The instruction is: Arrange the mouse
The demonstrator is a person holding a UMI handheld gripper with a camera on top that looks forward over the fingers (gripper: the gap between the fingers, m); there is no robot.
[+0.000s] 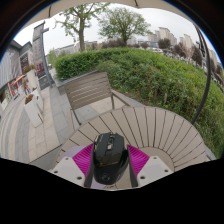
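Mouse: a black computer mouse (110,156) sits between the two fingers of the hand-held gripper (110,160), its nose pointing away from the camera.
Mouse appearance: dark, glossy, rounded shell with a narrow centre strip running lengthwise where the scroll wheel sits; side panels slightly flared; no cable visible.
Hand-held gripper: the magenta pads (84,157) flank the mouse on both sides and appear to touch its flanks; grasping the mouse, as far as the view allows.
Support under mouse: whether the mouse rests on the tabletop or is lifted clear of it cannot be told.
Tabletop: a round slatted wooden tabletop (165,130), pale, with slats fanning outward, lies just ahead of and under the fingers.
Chair: a slatted wooden chair (90,93) stands beyond the tabletop, ahead and a little left of the fingers.
Hedge: a green hedge (150,68) runs well beyond the chair, ahead and to the right.
Trees: trees (118,22) rise beyond the hedge.
Ground: paved terrace (20,135) to the left of the tabletop.
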